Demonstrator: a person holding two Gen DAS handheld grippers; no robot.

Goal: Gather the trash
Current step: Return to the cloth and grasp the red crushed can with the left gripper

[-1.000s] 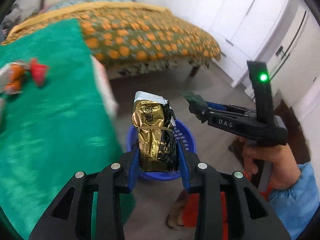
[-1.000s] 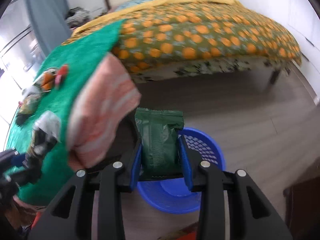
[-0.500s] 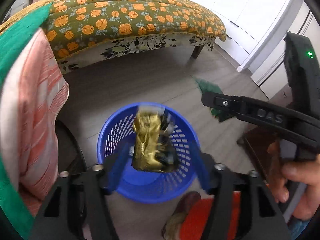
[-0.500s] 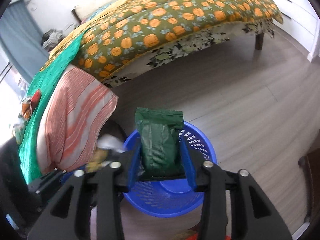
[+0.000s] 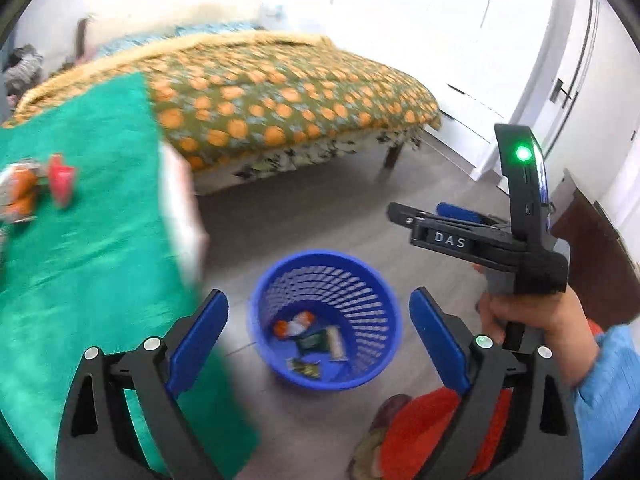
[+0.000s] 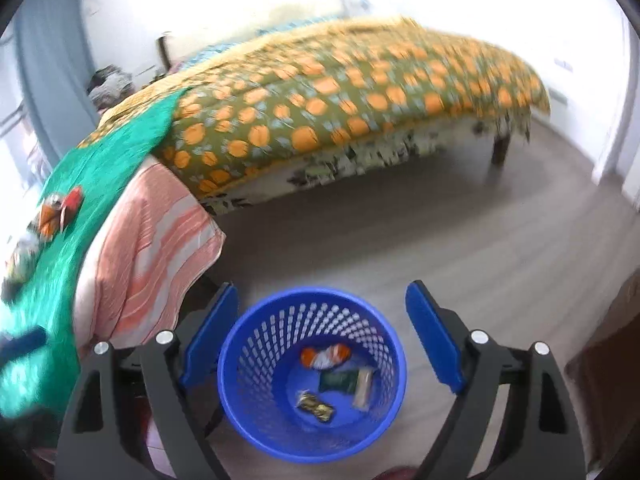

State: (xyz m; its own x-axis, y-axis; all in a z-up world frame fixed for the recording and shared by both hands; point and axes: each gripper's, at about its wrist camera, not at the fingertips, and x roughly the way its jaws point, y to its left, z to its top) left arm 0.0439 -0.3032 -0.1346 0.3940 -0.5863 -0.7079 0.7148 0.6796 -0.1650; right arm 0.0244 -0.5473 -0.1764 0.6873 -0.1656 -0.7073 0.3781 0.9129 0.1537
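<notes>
Both my grippers just finished spreading wide — nothing between the blue pads now. Left gripper and right gripper hang above the blue basket, apart from it. The trash sits on the basket floor: a gold wrapper, a dark green packet, an orange-and-white wrapper. More wrappers lie on the green cloth left of the basket — blurry.

A blue basket stands on the grey floor; wrappers lie on the green cloth
</notes>
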